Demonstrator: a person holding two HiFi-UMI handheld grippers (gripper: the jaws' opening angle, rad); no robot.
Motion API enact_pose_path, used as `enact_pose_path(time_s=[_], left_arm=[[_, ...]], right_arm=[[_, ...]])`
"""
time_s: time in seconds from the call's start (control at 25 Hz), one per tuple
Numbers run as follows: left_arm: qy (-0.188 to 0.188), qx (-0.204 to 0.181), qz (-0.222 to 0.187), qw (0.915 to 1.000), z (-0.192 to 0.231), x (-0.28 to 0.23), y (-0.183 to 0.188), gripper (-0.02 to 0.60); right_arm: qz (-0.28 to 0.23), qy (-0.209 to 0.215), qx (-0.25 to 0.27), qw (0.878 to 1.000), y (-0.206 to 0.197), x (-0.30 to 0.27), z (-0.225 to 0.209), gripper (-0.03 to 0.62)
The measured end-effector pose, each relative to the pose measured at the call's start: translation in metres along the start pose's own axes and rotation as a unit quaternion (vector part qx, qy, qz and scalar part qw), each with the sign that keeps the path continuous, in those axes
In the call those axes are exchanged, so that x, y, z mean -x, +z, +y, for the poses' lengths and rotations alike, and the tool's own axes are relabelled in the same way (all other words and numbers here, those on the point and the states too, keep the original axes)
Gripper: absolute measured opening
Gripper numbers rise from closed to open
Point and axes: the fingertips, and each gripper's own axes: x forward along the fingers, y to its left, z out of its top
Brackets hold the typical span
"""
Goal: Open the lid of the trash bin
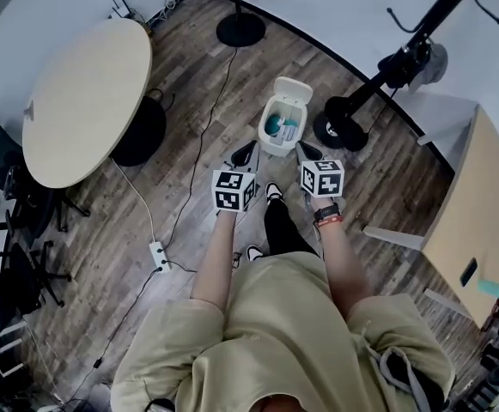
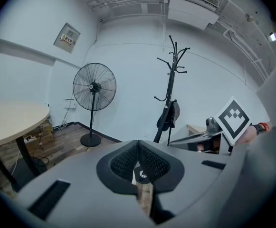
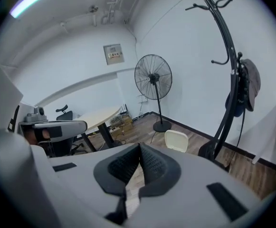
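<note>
A small white trash bin (image 1: pixel 276 130) stands on the wood floor just ahead of the person's feet. Its lid (image 1: pixel 291 91) is swung up and back, and teal and white rubbish shows inside. In the right gripper view the raised lid (image 3: pixel 176 140) shows just above the jaws. My left gripper (image 1: pixel 245 154) hangs near the bin's front left corner, and my right gripper (image 1: pixel 307 151) near its front right. Neither touches the bin. Both are shut with nothing between the pads. The left gripper (image 2: pixel 138 148) points at the far wall, and the bin is hidden in its view.
A round beige table (image 1: pixel 86 93) stands at the left with black chairs (image 1: pixel 9 187) beside it. A fan's base (image 1: pixel 240 30) lies beyond the bin and a coat rack's base (image 1: pixel 343 125) sits right of it. A power strip (image 1: pixel 157 254) and its cable lie on the floor. A desk (image 1: pixel 468 213) is on the right.
</note>
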Motion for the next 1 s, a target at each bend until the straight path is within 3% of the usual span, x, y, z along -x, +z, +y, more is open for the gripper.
enact_pose_path(time_s=[0.12,0.64,1.0], left_arm=[[0.005,-0.006,-0.019,0.9998,-0.011,0.026,0.015,0.023],[0.036,-0.039,-0.101,0.9935,-0.037,0.12,0.078,0.023],[0.052,-0.053,-0.125,0.9893,-0.044,0.159,0.088,0.023]], right_arm=[[-0.037,-0.017,0.016,0.999,0.019,0.031,0.011,0.015],[-0.168,-0.014,0.067,0.983,0.083,0.138,0.068,0.015],[-0.188,-0.017,0.078,0.979,0.079,0.171,0.095,0.015]])
